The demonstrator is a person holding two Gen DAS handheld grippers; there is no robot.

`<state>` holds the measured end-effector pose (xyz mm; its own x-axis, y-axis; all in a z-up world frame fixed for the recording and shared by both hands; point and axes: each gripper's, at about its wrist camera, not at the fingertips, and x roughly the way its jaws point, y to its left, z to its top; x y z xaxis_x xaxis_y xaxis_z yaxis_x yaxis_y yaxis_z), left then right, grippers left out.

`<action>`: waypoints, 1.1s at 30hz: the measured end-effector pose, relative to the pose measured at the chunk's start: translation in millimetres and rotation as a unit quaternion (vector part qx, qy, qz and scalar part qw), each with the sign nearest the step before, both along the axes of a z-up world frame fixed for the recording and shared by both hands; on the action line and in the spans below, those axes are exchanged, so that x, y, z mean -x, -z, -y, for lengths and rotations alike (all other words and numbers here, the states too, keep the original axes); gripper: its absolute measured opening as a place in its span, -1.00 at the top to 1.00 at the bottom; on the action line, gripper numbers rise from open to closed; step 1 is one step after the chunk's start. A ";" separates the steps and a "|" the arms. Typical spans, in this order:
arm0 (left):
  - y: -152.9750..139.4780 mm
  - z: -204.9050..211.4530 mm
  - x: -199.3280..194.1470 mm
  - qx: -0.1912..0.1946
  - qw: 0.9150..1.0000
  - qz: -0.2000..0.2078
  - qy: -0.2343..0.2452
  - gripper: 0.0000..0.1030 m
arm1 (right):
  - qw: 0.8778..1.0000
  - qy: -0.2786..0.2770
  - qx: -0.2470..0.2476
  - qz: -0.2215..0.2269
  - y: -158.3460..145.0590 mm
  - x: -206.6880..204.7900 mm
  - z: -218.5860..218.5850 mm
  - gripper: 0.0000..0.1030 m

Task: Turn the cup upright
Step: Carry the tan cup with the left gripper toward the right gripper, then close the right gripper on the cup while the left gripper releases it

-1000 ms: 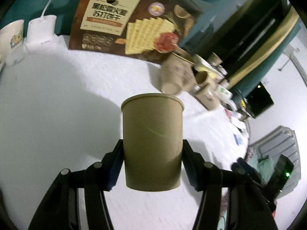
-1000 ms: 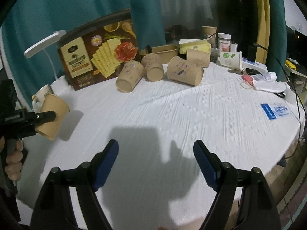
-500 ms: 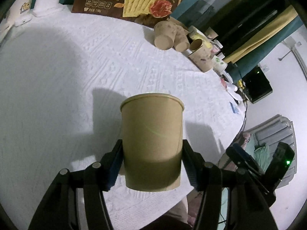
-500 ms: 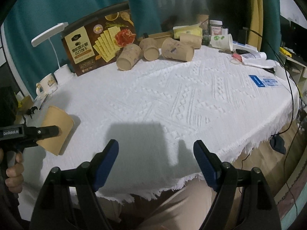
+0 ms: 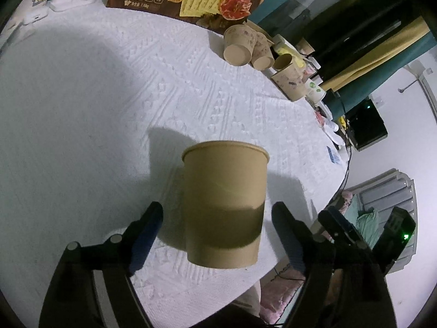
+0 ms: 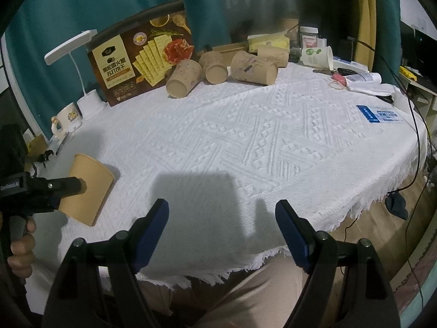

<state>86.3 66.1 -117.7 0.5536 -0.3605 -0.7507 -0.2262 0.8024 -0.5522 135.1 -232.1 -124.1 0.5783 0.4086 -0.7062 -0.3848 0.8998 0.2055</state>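
white knitted tablecloth (image 6: 273, 142) with raised diamond pattern and fringed edge covered a round table. brown cracker box (image 6: 142, 54) stood at the far side, glossy print, with a white desk lamp (image 6: 79, 82) and a cartoon mug (image 6: 67, 117) just beside it. four printed paper cups (image 6: 218, 68) lay on their sides near the box, plus a white cup (image 6: 318, 56) with green print further right. plain kraft paper cup (image 5: 224, 205), tapered, rolled rim, sat mouth-up near the table's near edge. left gripper (image 5: 215, 235) was level behind it, blue ribbed pads spread wide with a gap on both sides of the cup, not touching it. in the right wrist view the cup (image 6: 88, 188) looked tilted, partly hidden by a black finger. right gripper (image 6: 221, 232) hung over the table edge, spread wide apart, nothing held, well apart from the cup
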 end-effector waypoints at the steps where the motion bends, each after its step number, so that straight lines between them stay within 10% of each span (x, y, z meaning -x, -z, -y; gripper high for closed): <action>1: -1.0 -0.2 -0.2 0.000 1.000 0.002 0.001 -0.60 | 1.000 -0.001 0.001 0.000 -0.2 -0.5 -0.4 -0.52; 9: -20.1 0.4 7.9 -0.020 0.999 0.033 0.015 -0.60 | 1.000 -0.013 0.011 0.002 -5.7 1.8 -11.4 -0.52; 20: -60.6 -25.9 47.1 -0.170 0.979 0.112 -0.024 -0.60 | 0.998 -0.059 0.018 0.007 -31.8 3.0 -59.2 -0.52; 33: -66.4 -88.2 70.9 -0.193 0.970 0.139 -0.049 -0.60 | 0.990 -0.127 -0.027 -0.059 -35.9 -5.7 -151.1 -0.52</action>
<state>15.4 154.3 -51.3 0.7718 -0.0178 -0.6356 -0.1974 0.9435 -0.2661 140.8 -81.0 -88.2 0.3667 0.5695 -0.7356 -0.5681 0.7633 0.3077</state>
